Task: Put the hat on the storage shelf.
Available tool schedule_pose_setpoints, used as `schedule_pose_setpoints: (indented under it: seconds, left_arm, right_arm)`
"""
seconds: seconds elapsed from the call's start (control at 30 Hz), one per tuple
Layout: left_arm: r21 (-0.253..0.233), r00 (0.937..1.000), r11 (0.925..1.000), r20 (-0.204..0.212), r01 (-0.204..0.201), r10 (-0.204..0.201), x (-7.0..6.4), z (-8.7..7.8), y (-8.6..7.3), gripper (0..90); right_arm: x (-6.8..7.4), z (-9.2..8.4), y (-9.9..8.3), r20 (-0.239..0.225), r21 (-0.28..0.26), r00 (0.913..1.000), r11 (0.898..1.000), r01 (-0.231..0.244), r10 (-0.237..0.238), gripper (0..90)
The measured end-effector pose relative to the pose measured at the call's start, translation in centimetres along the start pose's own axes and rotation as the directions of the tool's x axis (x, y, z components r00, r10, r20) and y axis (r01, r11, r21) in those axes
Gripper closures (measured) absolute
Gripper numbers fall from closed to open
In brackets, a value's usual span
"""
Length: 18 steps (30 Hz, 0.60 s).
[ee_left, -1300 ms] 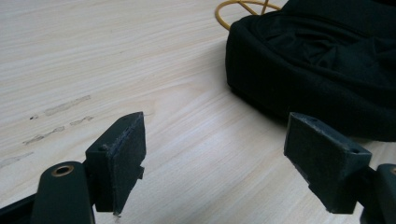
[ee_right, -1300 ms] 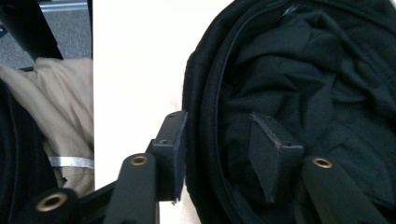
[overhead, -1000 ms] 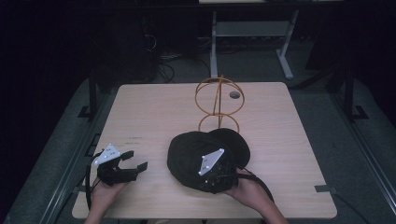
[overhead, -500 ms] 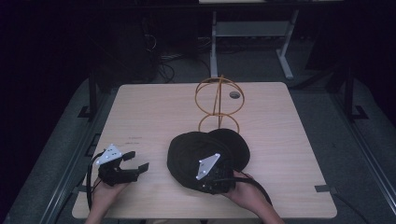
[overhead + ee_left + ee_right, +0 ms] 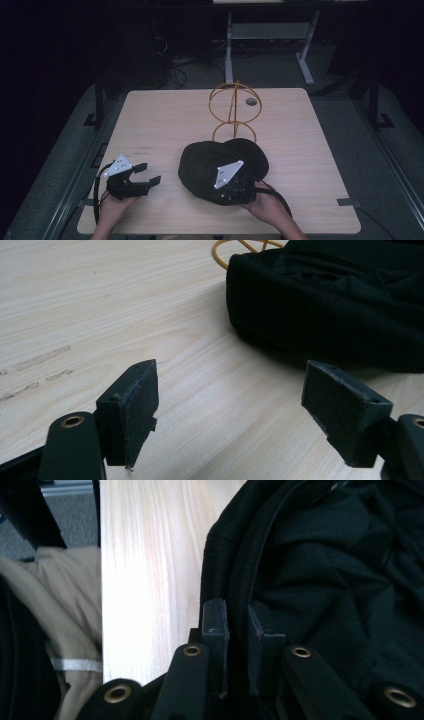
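In the high view, a black cap [image 5: 220, 160] lies at the lower middle of the frame on a pale wooden table [image 5: 310, 165], just in front of an orange wire stand [image 5: 234, 107] of rings that rises at the centre. The right gripper [image 5: 235, 192] sits at the cap's near edge, low and right of centre, with a hand [image 5: 267, 205] behind it. The left gripper [image 5: 147, 175] is at the lower left, well apart from the cap, its jaws spread and pointing toward the cap. In the left gripper view, the two black jaws stand wide apart at the bottom of the frame with bare table between them and nothing held; the cap fills the upper right, beyond the right-hand jaw, and a bit of the orange stand peeks out at the top. In the right gripper view, the jaws at the bottom centre are nearly closed, pinching the rim of the cap, whose dark cloth spreads over the right of the frame; the table shows at the upper left.
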<state>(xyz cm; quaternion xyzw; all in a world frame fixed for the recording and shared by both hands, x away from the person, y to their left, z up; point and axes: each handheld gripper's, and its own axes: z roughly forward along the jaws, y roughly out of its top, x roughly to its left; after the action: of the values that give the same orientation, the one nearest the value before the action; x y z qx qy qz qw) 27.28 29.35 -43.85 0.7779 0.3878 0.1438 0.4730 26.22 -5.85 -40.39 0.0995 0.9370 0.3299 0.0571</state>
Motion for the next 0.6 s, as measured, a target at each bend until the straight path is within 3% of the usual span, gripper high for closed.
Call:
schedule_pose_setpoints:
  seconds: [0.1,0.23,0.6]
  left_arm:
    - [-0.015,0.9988,0.9994,0.038,0.032,-0.031,0.1,-0.1,0.0,22.6]
    - [-0.035,0.9961,0.9987,0.082,0.036,-0.033,0.1,-0.2,0.1,22.5]
    - [-0.05,0.9949,0.9987,0.101,0.015,-0.01,-0.7,-0.1,0.4,22.1]
  right_arm:
    - [0.0,-0.5,0.2,-0.005,-0.022,0.9999,1.0,-0.01,0.01,79.8]
    - [-0.1,-1.2,0.0,-0.004,-0.04,0.9999,0.999,-0.012,0.012,79.8]
    - [-0.5,-3.7,0.1,-0.002,-0.11,0.9994,0.993,-0.034,0.034,79.4]
